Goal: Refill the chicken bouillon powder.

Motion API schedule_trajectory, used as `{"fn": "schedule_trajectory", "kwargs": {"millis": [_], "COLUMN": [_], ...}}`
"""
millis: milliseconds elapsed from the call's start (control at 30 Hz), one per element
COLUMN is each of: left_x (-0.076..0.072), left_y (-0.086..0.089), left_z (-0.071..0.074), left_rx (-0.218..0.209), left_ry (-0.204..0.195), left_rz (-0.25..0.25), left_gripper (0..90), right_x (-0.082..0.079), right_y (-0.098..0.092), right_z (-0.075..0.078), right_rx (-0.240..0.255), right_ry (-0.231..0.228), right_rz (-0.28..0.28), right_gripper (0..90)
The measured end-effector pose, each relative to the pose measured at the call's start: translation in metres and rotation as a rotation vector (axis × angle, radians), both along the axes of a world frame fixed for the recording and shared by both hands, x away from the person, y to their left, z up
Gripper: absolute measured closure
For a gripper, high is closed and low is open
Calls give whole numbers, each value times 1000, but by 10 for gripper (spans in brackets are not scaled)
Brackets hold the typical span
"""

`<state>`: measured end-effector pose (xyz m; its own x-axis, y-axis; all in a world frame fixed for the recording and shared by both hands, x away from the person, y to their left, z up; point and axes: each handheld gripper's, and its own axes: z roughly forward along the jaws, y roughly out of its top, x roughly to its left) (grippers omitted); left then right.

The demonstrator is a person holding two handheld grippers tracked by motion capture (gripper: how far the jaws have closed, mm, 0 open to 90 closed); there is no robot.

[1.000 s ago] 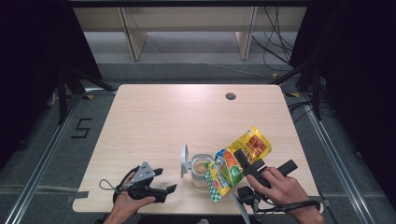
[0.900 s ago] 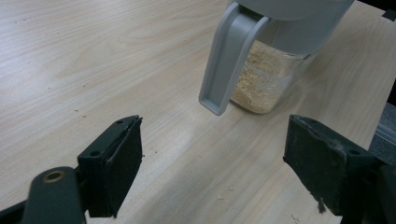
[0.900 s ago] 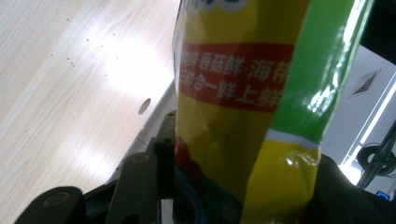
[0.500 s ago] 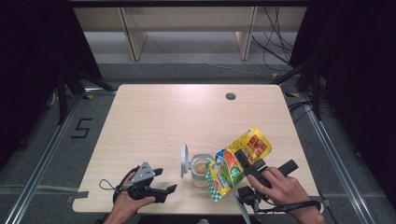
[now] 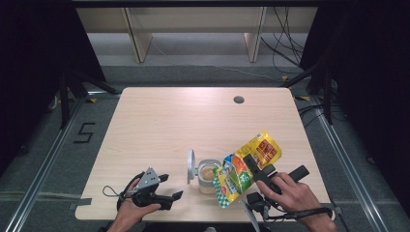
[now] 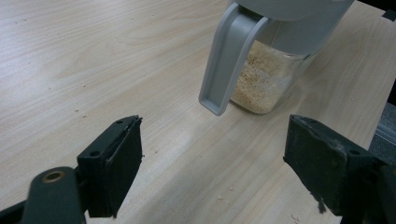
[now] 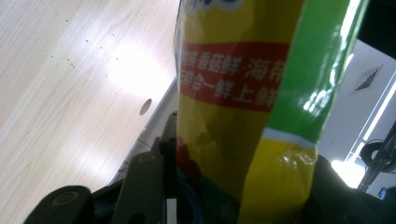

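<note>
The right gripper (image 5: 252, 170) is pinching the seasoning bag (image 5: 244, 168), its jaws having just squeezed a bit tighter, tipping it over the open jar (image 5: 208, 175) near the table's front edge. Looks like pouring is underway, while the left gripper (image 5: 169, 187) is sitting spread and empty beside it.

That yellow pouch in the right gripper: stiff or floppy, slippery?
Probably floppy: the yellow pouch creases where the right gripper clamps it and sags toward the open jar. Likely slick: its film is glossy, with glare in the right gripper view. Contents probably shift when tilted, since the jar holds loose granules.
</note>
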<state>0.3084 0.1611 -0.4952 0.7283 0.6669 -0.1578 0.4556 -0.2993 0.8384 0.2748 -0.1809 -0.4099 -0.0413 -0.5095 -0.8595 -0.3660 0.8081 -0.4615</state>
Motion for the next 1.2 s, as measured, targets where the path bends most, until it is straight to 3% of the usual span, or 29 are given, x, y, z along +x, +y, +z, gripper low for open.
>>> {"fn": "schedule_trajectory", "kwargs": {"millis": [67, 533, 1200], "left_x": [1, 1, 1], "left_y": [2, 2, 2], "left_z": [1, 1, 1], "left_rx": [19, 27, 18], "left_ry": [-16, -18, -14], "left_rz": [-18, -10, -17], "left_gripper": [187, 187, 187], "right_x": [0, -1, 0], "right_y": [0, -1, -2], "right_z": [0, 1, 1], "right_rx": [0, -1, 1], "right_ry": [1, -4, -1], "right_rz": [1, -2, -4], "right_gripper": [625, 625, 626]}}
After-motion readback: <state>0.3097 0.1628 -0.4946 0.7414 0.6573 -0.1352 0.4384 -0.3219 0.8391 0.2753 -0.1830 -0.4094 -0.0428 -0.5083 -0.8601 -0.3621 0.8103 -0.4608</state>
